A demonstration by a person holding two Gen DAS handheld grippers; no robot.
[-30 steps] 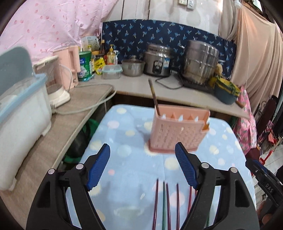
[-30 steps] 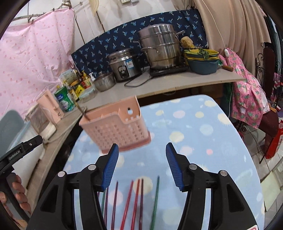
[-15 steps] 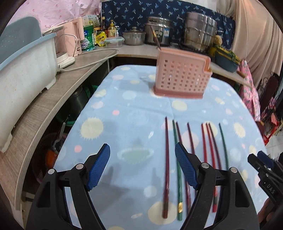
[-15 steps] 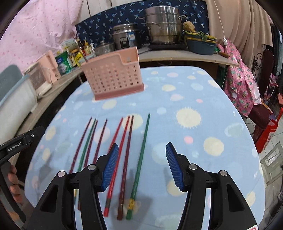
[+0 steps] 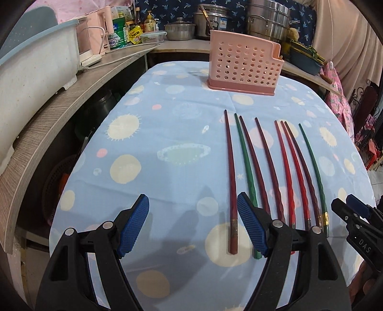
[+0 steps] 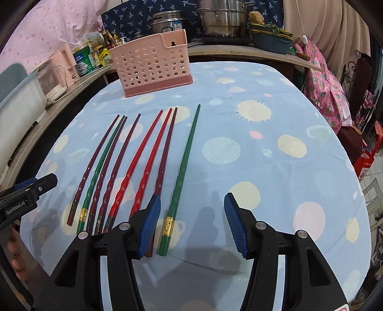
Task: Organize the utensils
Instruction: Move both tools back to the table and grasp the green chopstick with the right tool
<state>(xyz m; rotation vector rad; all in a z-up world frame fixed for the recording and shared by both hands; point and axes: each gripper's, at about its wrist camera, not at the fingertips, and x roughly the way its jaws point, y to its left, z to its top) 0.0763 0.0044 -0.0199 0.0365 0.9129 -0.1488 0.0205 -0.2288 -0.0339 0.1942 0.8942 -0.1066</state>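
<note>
Several chopsticks, dark red, red and green, lie side by side on the blue spotted tablecloth [image 5: 148, 134]. Behind them stands a pink perforated holder [image 5: 241, 69] [image 6: 153, 69]. My left gripper [image 5: 192, 224] is open low over the cloth, and the near end of the leftmost dark red chopstick [image 5: 231, 179] lies between its pads, close to the right one. My right gripper [image 6: 193, 224] is open too, with the near end of the rightmost green chopstick [image 6: 182, 167] beside its left pad. Neither chopstick is pressed. Each gripper shows at the edge of the other's view.
A wooden counter [image 5: 59, 105] runs along the left with a white tub [image 5: 31, 59] and a pink appliance. The back counter holds steel pots [image 6: 220, 16], bottles and a blue basin. Pink patterned cloth [image 6: 323, 79] hangs at the right. The tablecloth's rounded edge lies close below both grippers.
Both grippers have come down and tipped towards the table. The chopsticks' near ends, earlier partly hidden behind the fingers, now lie in full view between and beside the pads. The holder sits farther back in view.
</note>
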